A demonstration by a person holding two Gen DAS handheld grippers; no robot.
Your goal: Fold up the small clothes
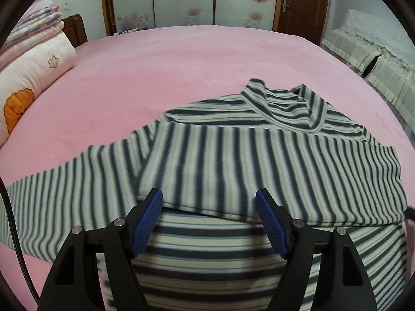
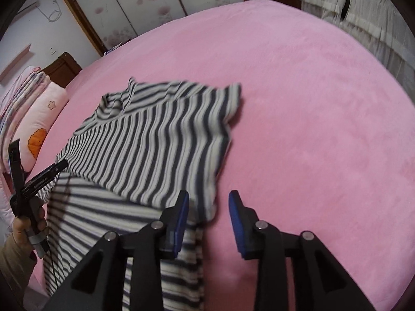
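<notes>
Striped top (image 1: pixel 259 160) flat on pink bedspread (image 1: pixel 181 59), collar at 12 o'clock in the left wrist view, hem toward 6. Right sleeve already laid crosswise over the chest, stripes running upright against the level stripes of the body beneath; placed so, presumably, to narrow the garment before a lengthwise fold. Other sleeve stretched out toward 9 o'clock, not yet brought in.

Left gripper (image 1: pixel 208 223) wide apart, blue pads clear of the cloth, nothing between them; poised over the lower edge of the folded sleeve, likely just let go or lining up for the next pinch.

Right gripper (image 2: pixel 208 220) parted a little, empty; left pad over the edge of the cloth, right pad over bare bedspread at 5 o'clock of the folded panel. No grip on anything.

Hand (image 2: pixel 26 228) with the other tool's handle at 8 o'clock in the right wrist view.

Stacked quilts (image 1: pixel 33 59) at 9 to 10 o'clock, well apart from the work.

Judgement: fold partway done; left sleeve next.
</notes>
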